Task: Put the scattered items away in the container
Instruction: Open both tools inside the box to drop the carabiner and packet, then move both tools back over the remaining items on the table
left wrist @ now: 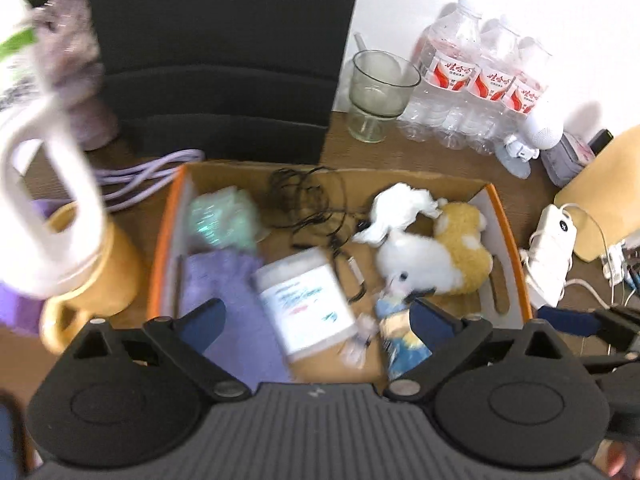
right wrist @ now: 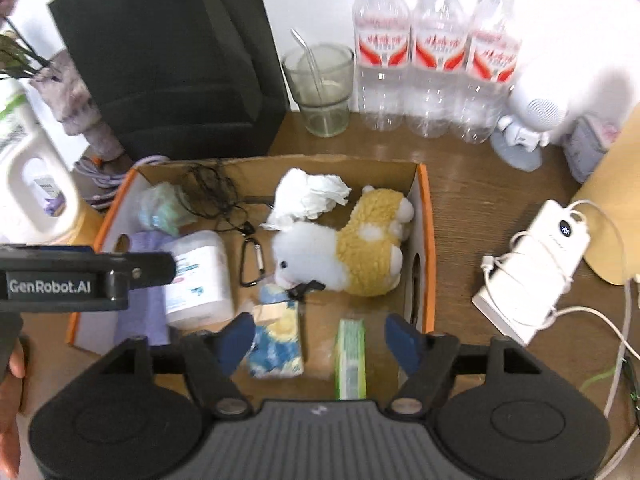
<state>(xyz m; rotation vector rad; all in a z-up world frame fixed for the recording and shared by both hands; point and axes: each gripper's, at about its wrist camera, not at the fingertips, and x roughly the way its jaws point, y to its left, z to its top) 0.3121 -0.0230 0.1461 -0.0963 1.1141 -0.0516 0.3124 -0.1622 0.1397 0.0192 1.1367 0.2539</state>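
A cardboard box with an orange rim (left wrist: 516,248) (right wrist: 428,240) sits on the wooden table. Inside lie a white-and-yellow plush toy (left wrist: 440,260) (right wrist: 352,248), crumpled tissue (right wrist: 308,196), a black cable (left wrist: 312,200), a carabiner (right wrist: 252,258), a purple cloth (left wrist: 232,304), a white tub (left wrist: 308,300) (right wrist: 200,276), a blue-yellow packet (right wrist: 276,344) and a green pack (right wrist: 351,356). My left gripper (left wrist: 316,312) hangs open above the tub and cloth. My right gripper (right wrist: 320,330) is open over the box's near end, the green pack lying below between its fingers, untouched.
Behind the box stand three water bottles (right wrist: 436,52), a glass with a straw (right wrist: 320,88) and a black bag (right wrist: 172,60). A white detergent jug (right wrist: 36,184) and yellow mug (left wrist: 104,264) sit left. A white power bank with cable (right wrist: 532,264) lies right.
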